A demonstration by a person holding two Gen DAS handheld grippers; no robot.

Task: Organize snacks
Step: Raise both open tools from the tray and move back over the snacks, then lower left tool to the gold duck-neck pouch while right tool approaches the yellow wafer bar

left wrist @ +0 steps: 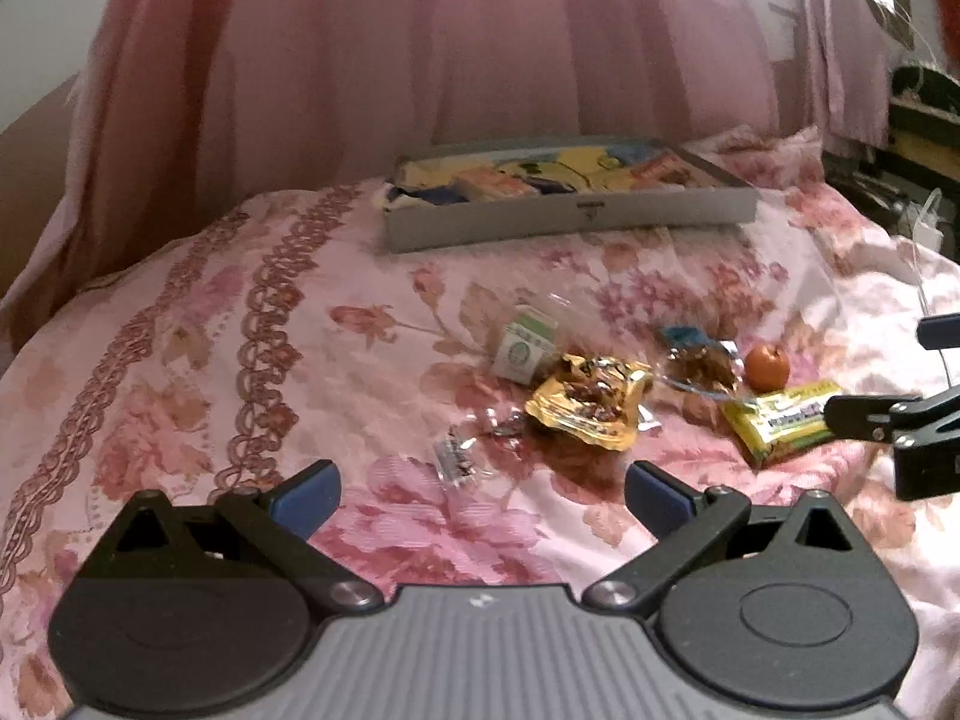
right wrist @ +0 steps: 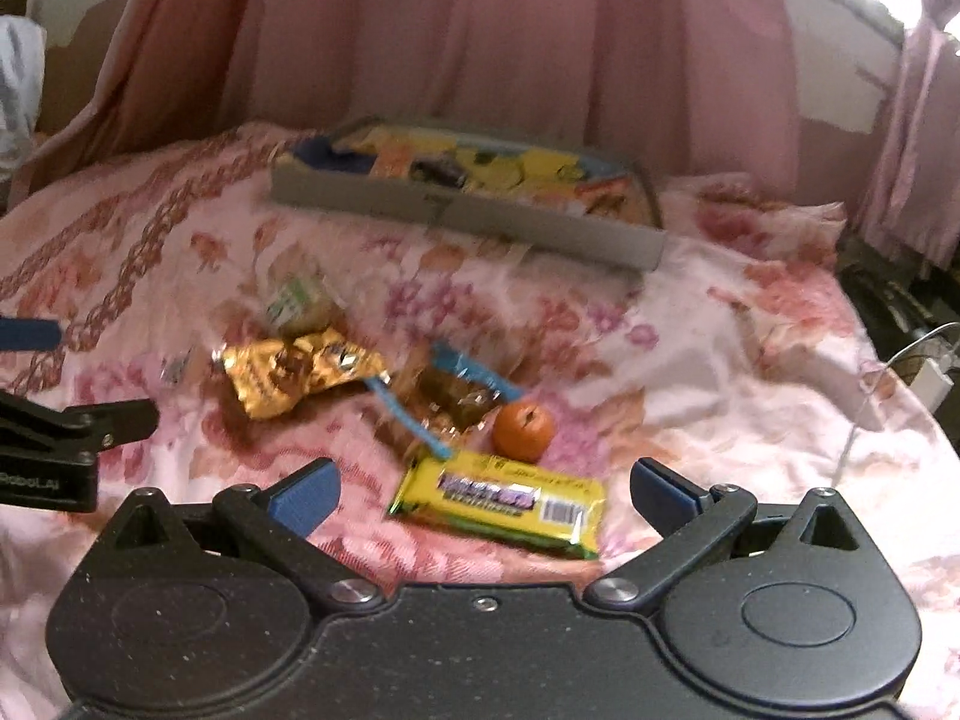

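Observation:
Loose snacks lie on a pink floral bedspread [left wrist: 240,360]. In the left wrist view I see a gold packet [left wrist: 588,402], a green-and-white packet [left wrist: 525,351], a clear wrapper with brown pieces [left wrist: 702,360], a small orange fruit [left wrist: 766,366] and a yellow bar [left wrist: 780,426]. My left gripper [left wrist: 483,495] is open with nothing in it, just short of the gold packet. My right gripper [right wrist: 483,495] is open too, and the yellow bar [right wrist: 498,507] lies between its fingers, untouched. The orange fruit [right wrist: 523,431] and gold packet [right wrist: 300,375] lie beyond it.
A shallow grey box [left wrist: 570,219] with several snacks in it sits at the far side of the bed, also seen as the grey box [right wrist: 468,216] from the right. Pink curtains [left wrist: 420,42] hang behind. Cables and a white charger [right wrist: 933,381] lie off the right edge.

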